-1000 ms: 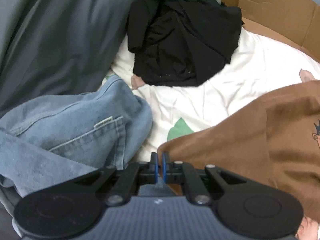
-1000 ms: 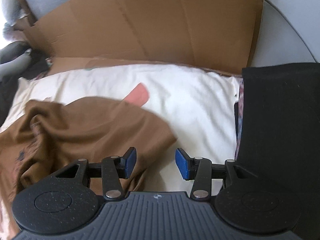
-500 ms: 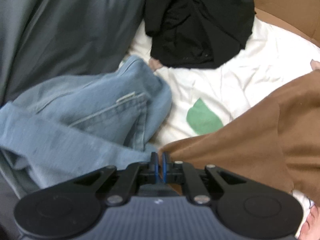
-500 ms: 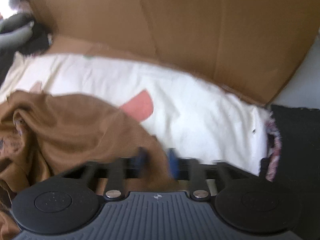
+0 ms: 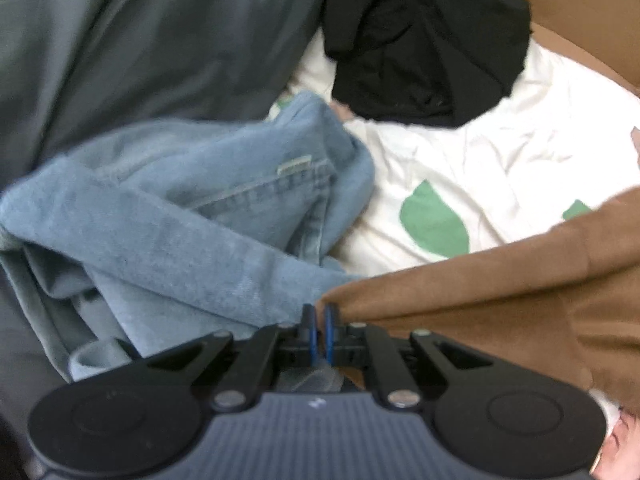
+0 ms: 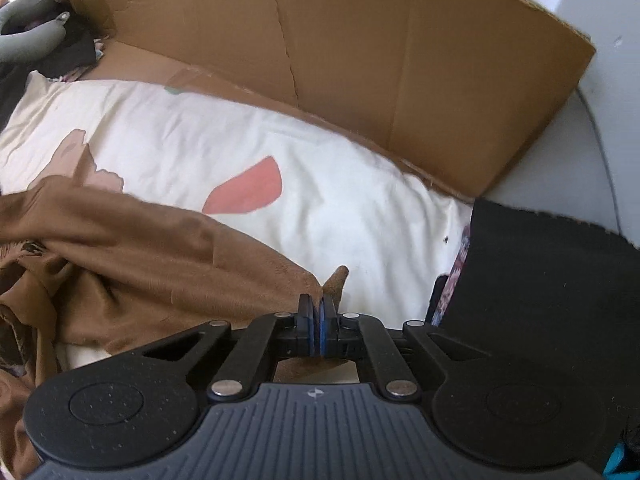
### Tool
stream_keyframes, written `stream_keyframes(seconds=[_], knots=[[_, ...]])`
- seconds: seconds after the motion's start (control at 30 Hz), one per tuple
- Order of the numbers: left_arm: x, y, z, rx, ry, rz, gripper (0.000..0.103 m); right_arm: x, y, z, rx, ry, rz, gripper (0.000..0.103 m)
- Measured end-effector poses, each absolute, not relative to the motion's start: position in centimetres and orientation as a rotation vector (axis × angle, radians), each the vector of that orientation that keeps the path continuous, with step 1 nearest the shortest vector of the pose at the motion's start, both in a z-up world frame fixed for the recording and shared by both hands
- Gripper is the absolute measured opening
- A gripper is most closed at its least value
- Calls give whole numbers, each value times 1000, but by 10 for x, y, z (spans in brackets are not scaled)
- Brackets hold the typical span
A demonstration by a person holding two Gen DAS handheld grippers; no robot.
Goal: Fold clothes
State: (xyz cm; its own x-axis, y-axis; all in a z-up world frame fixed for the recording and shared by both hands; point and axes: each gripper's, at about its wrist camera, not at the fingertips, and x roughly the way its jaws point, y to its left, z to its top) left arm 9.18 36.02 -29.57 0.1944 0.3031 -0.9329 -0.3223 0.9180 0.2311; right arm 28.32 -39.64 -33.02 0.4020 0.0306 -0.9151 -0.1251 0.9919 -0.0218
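The left tongs (image 5: 319, 326) are pinched together on one corner of the soft brown garment (image 5: 500, 300), and the right tongs (image 6: 319, 320) are clamped on another corner of the same brown garment, a small tip of cloth poking up just past the blue pads (image 6: 328, 332). Between the two grips the garment's edge looks pulled fairly straight, while the rest of it lies rumpled on the cream bedsheet with green and pink leaf shapes (image 5: 480, 168).

Beside the brown garment, on the left tongs' side, a crumpled light-blue pair of denim jeans (image 5: 192, 216) touches it; beyond the jeans sits a bunched black garment (image 5: 420, 48), with a large grey cloth (image 5: 140, 40) next to both. On the far side of the brown garment from the viewer stands a brown cardboard wall (image 6: 360, 60), and a flat black cloth (image 6: 540, 300) lies near its right corner.

As a judgement, folding has barely begun: the brown garment is only gripped for spreading, no crease is made, and the jeans and black garment remain unfolded
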Motion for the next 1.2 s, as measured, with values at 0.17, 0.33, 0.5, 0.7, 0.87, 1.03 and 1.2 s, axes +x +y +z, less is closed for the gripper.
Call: stream_keyframes(seconds=[0.17,0.33,0.5,0.7,0.87,1.03,1.2], knots=[[90,351,-298,-40,1321,417,14,282,-391,-347,-92,1166,70,24],[92,341,-281,-54,1280,417,16,274,-388,-334,-122,1105,60,40],[107,315,-265,-3,1187,367,30,270,-374,-312,-129,1034,136,40],[126,268,-266,-21,1122,201,31,272,-343,-308,-110,1018,248,42],[140,236,-275,-61,1068,82,37,268,-320,-319,-100,1030,311,50],[145,207,-298,-91,1051,-29,49,264,-297,-329,-109,1045,365,50],[152,193,-323,-58,1070,-61,52,263,-273,-338,-174,1059,396,54]])
